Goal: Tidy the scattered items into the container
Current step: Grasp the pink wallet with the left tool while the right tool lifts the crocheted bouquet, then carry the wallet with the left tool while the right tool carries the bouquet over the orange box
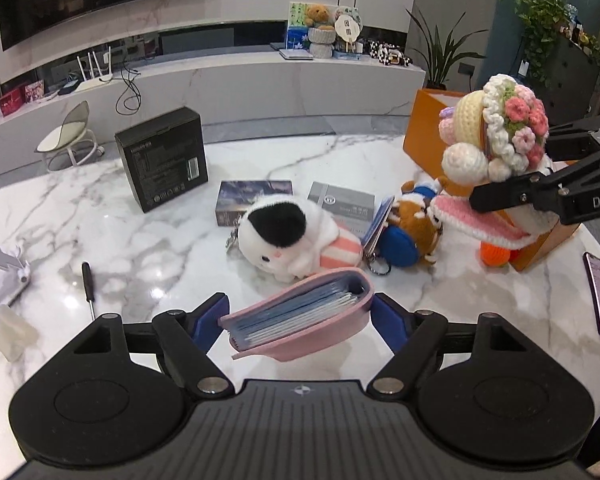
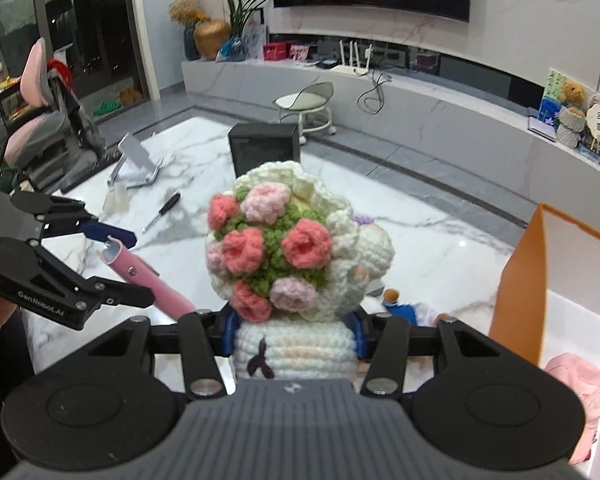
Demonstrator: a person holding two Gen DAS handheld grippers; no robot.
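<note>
Right wrist view: right claw (image 2: 294, 330) clamps the crocheted doll (image 2: 290, 256); the orange box (image 2: 520, 280) opens just to its right, while left claw (image 1: 298, 318) grips a pink card wallet (image 1: 300, 316).

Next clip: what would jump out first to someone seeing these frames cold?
The crocheted doll with its pink and green flower bouquet fills the right wrist view, clamped in the right gripper and held up beside the orange box. The left gripper holds a pink card binder above the marble table. Behind it lie a white plush, a brown plush and a black box.
</note>
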